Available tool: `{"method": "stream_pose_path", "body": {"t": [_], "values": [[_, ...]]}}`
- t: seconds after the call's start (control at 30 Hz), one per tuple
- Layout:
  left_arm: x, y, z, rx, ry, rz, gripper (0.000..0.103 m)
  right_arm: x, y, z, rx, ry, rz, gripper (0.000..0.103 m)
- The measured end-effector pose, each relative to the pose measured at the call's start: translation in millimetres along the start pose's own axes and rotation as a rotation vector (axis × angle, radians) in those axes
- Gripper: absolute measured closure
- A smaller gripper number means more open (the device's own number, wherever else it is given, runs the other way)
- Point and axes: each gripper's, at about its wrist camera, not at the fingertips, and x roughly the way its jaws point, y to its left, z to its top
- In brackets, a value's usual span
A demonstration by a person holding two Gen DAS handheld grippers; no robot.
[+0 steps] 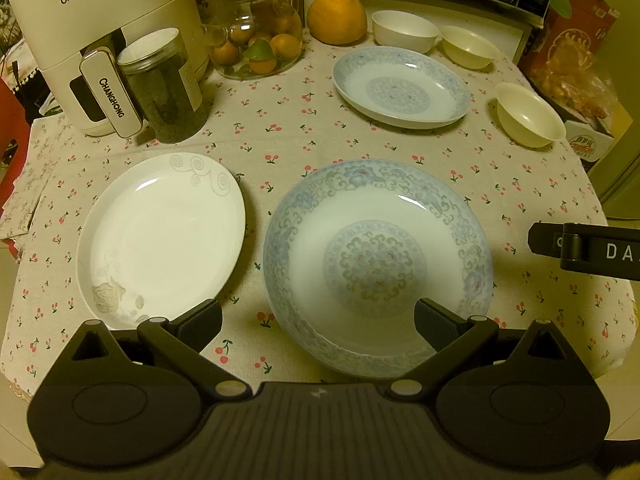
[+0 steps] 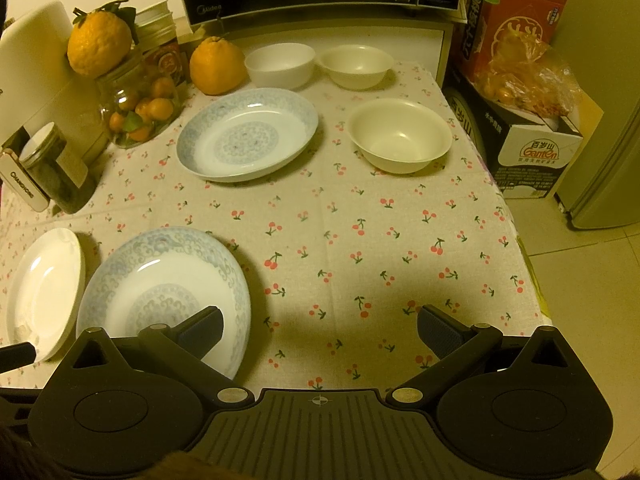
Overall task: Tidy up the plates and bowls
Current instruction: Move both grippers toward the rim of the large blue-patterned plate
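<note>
near blue plate (image 1: 376,268) | upright, rim up | round, no long axis

We see both views under dim, warm yellow indoor light that tints the white crockery cream. It comes from above: small bright streaks of glare sit on the near blue-patterned plate (image 1: 376,264), the white plate (image 1: 160,236) and the far blue-patterned plate (image 1: 400,86). Soft shadows fall on the worktop (image 2: 360,216), darkest near its front edge below the right gripper (image 2: 320,326), and beside the jar (image 1: 168,88). Fisheye distortion bends the worktop's edges and blackens the picture corners. The near plate's rim looks slightly smeared; the middle stays fairly sharp, though grainy
</note>
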Motion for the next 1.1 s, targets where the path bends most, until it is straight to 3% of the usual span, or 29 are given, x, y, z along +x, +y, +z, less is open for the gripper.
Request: {"method": "stream_pose_path", "body": {"t": [0.5,0.67,0.77,0.97,1.1], "values": [[2,-1,3,0.032,0.023,-0.003,0.000,3,0,1,-0.002,0.016,0.001,0.000],[0,-5,6,0.053,-0.033,0.021,0.000,4,-1,7,0.012,0.024,0.009,0.000],[-1,-6,9,0.044,-0.031,-0.004,0.000,5,-3,10,0.025,0.025,0.007,0.000],[4,-10,19,0.098,-0.069,0.062,0.000,10,-10,21,0.052,0.033,-0.005,0.000],[11,-9,28,0.088,-0.064,0.053,0.000,16,-16,31,0.084,0.047,-0.015,0.000]]}}
